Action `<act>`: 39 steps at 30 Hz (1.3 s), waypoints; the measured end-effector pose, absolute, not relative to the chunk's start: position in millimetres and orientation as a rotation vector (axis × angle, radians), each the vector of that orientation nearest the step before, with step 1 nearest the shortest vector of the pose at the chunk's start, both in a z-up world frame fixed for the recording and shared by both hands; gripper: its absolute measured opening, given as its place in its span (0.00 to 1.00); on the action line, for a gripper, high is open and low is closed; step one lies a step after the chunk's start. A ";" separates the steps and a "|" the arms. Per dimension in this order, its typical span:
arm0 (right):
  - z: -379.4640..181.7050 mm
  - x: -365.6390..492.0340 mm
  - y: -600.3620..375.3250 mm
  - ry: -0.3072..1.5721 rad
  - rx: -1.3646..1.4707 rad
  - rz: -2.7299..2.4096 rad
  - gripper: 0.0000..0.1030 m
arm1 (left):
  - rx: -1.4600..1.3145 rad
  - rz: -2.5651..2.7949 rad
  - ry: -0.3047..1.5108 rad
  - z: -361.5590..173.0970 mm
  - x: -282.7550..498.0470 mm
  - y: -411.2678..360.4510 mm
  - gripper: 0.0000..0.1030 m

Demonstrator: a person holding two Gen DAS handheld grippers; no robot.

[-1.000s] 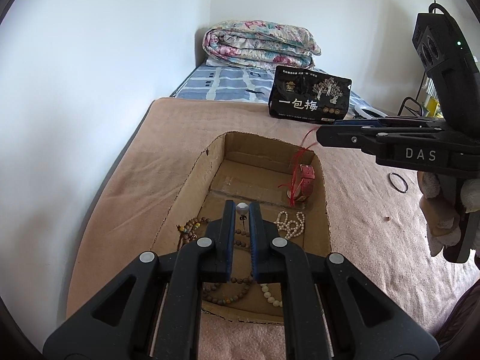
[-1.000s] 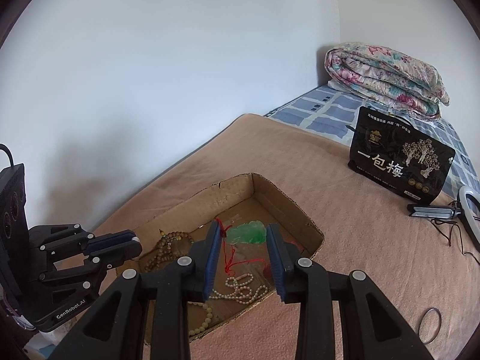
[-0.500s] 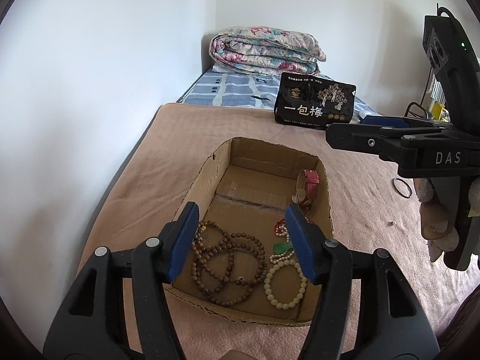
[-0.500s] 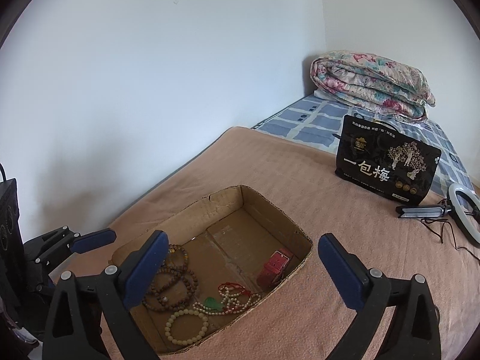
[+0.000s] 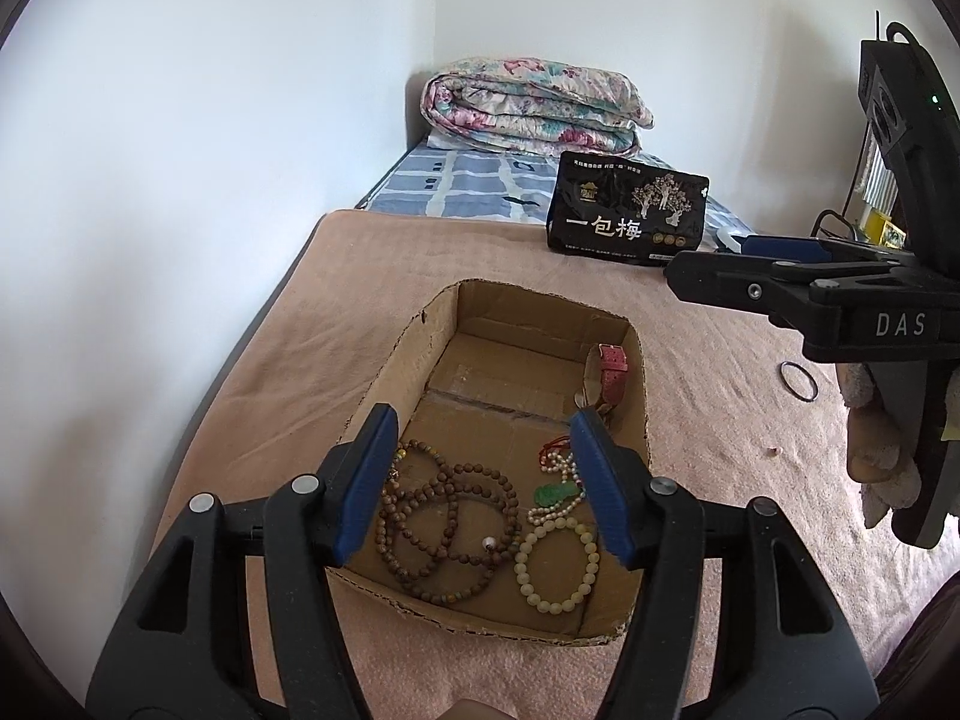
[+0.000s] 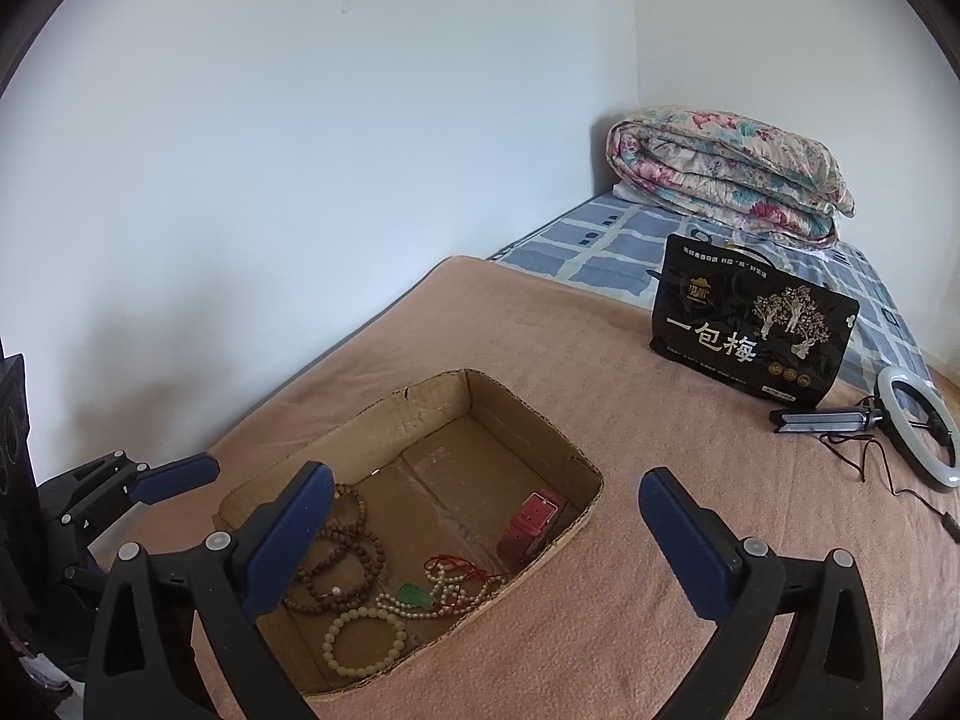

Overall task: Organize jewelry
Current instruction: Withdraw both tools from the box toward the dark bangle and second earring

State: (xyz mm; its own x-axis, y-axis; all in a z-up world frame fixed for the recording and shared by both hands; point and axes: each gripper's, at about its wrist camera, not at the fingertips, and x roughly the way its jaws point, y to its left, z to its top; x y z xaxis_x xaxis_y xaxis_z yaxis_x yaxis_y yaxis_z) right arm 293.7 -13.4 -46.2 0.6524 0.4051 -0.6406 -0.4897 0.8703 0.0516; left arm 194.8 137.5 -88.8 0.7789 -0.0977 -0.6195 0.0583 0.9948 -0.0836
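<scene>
While both hover tilted over the cardboard box (image 5: 390,372), left tongs (image 5: 483,480) and right tongs (image 6: 480,534) gape empty.

A plain brown corrugated cardboard box (image 5: 641,360) sits on a peach-pink terry blanket (image 5: 372,300). Inside it lie dark brown wooden prayer beads (image 5: 447,507), a pale cream bead bracelet (image 5: 558,567), a bright green carved pendant (image 5: 555,493) on red cord, and a coral-red textured watch strap (image 5: 612,375). Further back, the folded quilt (image 5: 534,105) is floral in pink and teal on cream, the bed sheet (image 5: 462,186) is blue-and-white check, and the glossy black pouch (image 5: 627,210) carries white characters and pale gold trees. Both grippers are black with blue pads (image 5: 369,480).
</scene>
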 end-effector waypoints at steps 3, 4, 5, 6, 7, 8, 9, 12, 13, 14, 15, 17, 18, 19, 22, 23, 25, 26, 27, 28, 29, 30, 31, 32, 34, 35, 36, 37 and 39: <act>-42.7 289.6 -19.4 0.689 -0.122 0.502 1.00 | -0.055 -0.087 0.669 -86.3 192.2 133.2 0.60; -41.5 288.5 -21.3 0.687 -0.120 0.498 1.00 | -0.051 -0.088 0.668 -85.1 191.7 130.7 0.60; -40.5 287.2 -23.6 0.684 -0.119 0.496 1.00 | -0.047 -0.090 0.668 -84.4 191.0 129.0 0.60; -39.3 286.1 -25.7 0.682 -0.120 0.492 1.00 | -0.042 -0.091 0.667 -82.8 190.0 126.1 0.60; -38.2 285.0 -27.9 0.679 -0.122 0.486 1.00 | -0.036 -0.093 0.666 -81.6 189.4 123.9 0.60; -36.5 283.8 -30.0 0.675 -0.123 0.481 1.00 | -0.032 -0.095 0.665 -80.4 188.5 121.8 0.60; -35.2 282.5 -32.6 0.672 -0.124 0.476 1.00 | -0.029 -0.097 0.663 -79.0 187.6 119.5 0.60; -31.3 278.3 -41.7 0.664 -0.118 0.465 1.00 | -0.019 -0.105 0.656 -74.3 184.8 112.5 0.60; -30.0 276.9 -44.7 0.661 -0.117 0.460 1.00 | -0.017 -0.108 0.654 -72.5 184.3 109.3 0.60; -28.7 276.0 -48.5 0.659 -0.115 0.455 1.00 | -0.016 -0.112 0.652 -70.9 183.7 106.9 0.60; -27.6 274.9 -51.2 0.657 -0.113 0.449 1.00 | -0.014 -0.115 0.650 -69.4 183.3 104.3 0.60; -25.4 272.4 -57.3 0.653 -0.107 0.437 1.00 | -0.010 -0.122 0.647 -67.1 181.5 98.7 0.60; -24.1 271.2 -60.3 0.651 -0.105 0.431 1.00 | -0.009 -0.127 0.646 -66.1 180.6 96.0 0.60; -22.8 269.8 -63.4 0.649 -0.105 0.423 1.00 | -0.007 -0.132 0.645 -64.8 180.1 92.5 0.60; -18.4 265.7 -73.7 0.638 -0.106 0.392 1.00 | 0.000 -0.145 0.643 -62.3 177.8 83.0 0.60; -17.1 264.3 -77.4 0.635 -0.106 0.383 1.00 | 0.002 -0.150 0.643 -61.8 177.1 79.9 0.60; -14.7 261.3 -85.6 0.631 -0.101 0.365 1.00 | 0.005 -0.159 0.645 -60.8 176.5 73.1 0.60; -13.7 260.1 -89.8 0.630 -0.098 0.357 1.00 | 0.007 -0.165 0.645 -60.6 176.2 69.3 0.60; -12.8 258.4 -94.0 0.629 -0.095 0.349 1.00 | 0.010 -0.170 0.646 -60.6 176.0 65.4 0.60; -12.1 256.9 -98.5 0.627 -0.092 0.341 1.00 | 0.013 -0.176 0.647 -60.3 175.6 60.5 0.60; -11.6 255.3 -103.2 0.625 -0.091 0.332 1.00 | 0.016 -0.182 0.649 -60.5 175.4 56.4 0.60; -11.2 254.0 -108.1 0.625 -0.090 0.324 1.00 | 0.018 -0.188 0.651 -60.7 175.5 52.3 0.60; -11.2 252.5 -112.6 0.625 -0.090 0.316 1.00 | 0.020 -0.195 0.653 -60.7 175.3 48.3 0.60; -11.3 250.8 -117.4 0.625 -0.089 0.310 1.00 | 0.022 -0.201 0.654 -60.7 175.3 44.0 0.60; -11.8 247.7 -127.7 0.624 -0.089 0.298 1.00 | 0.026 -0.214 0.658 -60.9 176.0 35.5 0.60; -12.1 246.1 -132.9 0.623 -0.089 0.291 1.00 | 0.027 -0.220 0.660 -61.3 176.9 30.9 0.60; -12.3 244.8 -138.3 0.622 -0.088 0.283 1.00 | 0.027 -0.227 0.663 -61.5 177.2 26.4 0.60; -12.6 243.5 -143.7 0.622 -0.086 0.274 1.00 | 0.027 -0.234 0.665 -61.8 177.8 21.9 0.60; -13.5 241.7 -155.0 0.623 -0.080 0.258 1.00 | 0.029 -0.250 0.667 -62.4 179.0 12.1 0.60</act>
State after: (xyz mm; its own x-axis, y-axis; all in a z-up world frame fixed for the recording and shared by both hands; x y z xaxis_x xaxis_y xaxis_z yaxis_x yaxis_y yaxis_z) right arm 241.7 -155.0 -13.5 0.7812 0.2144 -0.5864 -0.2622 0.9650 0.0035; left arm 179.0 12.1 -62.4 0.7567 -0.2195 -0.6158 0.2383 0.9698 -0.0528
